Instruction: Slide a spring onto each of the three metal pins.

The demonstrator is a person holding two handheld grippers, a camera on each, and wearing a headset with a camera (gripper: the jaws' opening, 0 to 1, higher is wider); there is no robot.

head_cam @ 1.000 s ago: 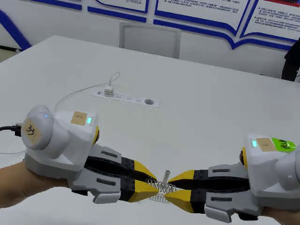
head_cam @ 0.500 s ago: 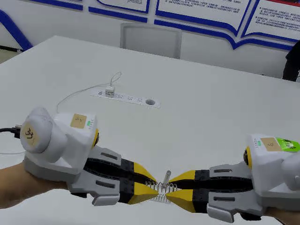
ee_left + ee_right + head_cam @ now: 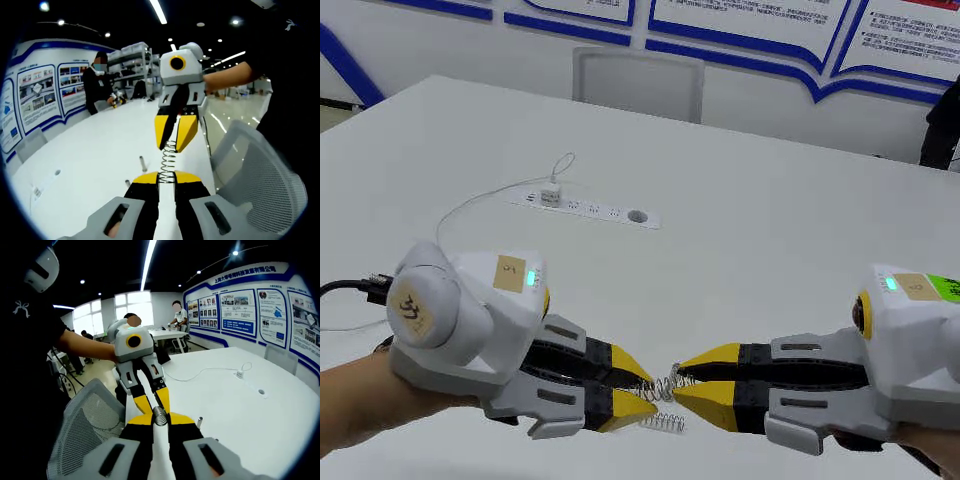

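L gripper (image 3: pixel 650 392) and R gripper (image 3: pixel 678 379): jaws of both clamped on one spring (image 3: pixel 664 383), one end each, spring spanning tip to tip, off the table (image 3: pixel 770 250). Second spring (image 3: pixel 663 422) lies on table just below. Upright pin (image 3: pixel 143 163) stands near, unobstructed. Power strip (image 3: pixel 588 208) well beyond.

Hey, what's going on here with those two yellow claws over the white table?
A person holds a gripper in each hand over a white table. The left claw and the right claw are each shut on one end of the same spring, which spans the gap between them. A second spring lies on the table just below. A metal pin stands upright nearby, with no spring on it.
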